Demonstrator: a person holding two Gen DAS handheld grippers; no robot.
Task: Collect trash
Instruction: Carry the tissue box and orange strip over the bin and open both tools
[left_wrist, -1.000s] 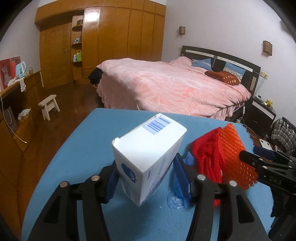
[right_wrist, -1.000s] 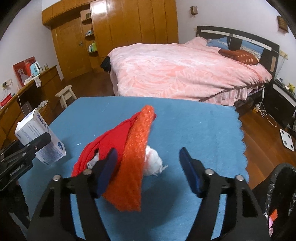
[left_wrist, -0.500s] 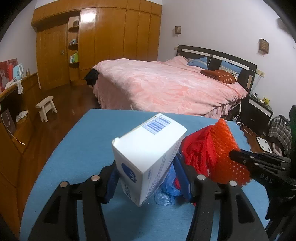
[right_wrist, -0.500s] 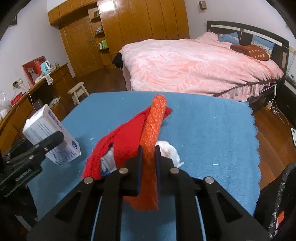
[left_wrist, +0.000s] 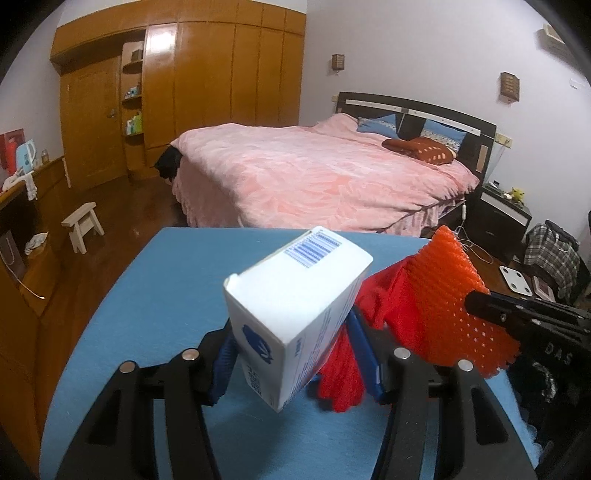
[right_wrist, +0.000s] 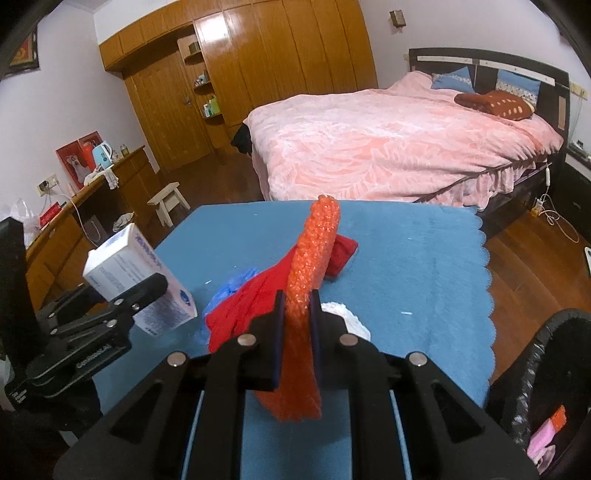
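- My left gripper (left_wrist: 291, 354) holds the white carton (left_wrist: 295, 317) between its blue pads. The carton is tilted and clear of the blue table (left_wrist: 155, 295), above the table's near part. The pads catch only its lower end, so I think it can turn in the grip and slip out if I swing it fast.
- My right gripper (right_wrist: 297, 325) is closed narrow on the orange foam net (right_wrist: 310, 280), which stands up between the pads above the middle of the table. The net is soft and thin. I judge it can slide through the pads if I shake it.
- The red cloth (right_wrist: 258, 295) hangs against the net on its left side. I cannot tell if it is caught in the net or only leans on it. It may come along and fall on the floor on the way, or drag over the things under it.
- A blue plastic piece (right_wrist: 231, 286) and a white crumpled thing (right_wrist: 349, 317) lie on the table just beside my right gripper. If the cloth drags, it can push them toward the near edge.
- The black bin (right_wrist: 535, 354) stands beyond the table's right edge, low at the near right corner. The net is long, so its free end may hit the rim and fold outside.
- My two grippers are near each other. If both go to the bin together, the carton can knock the net.
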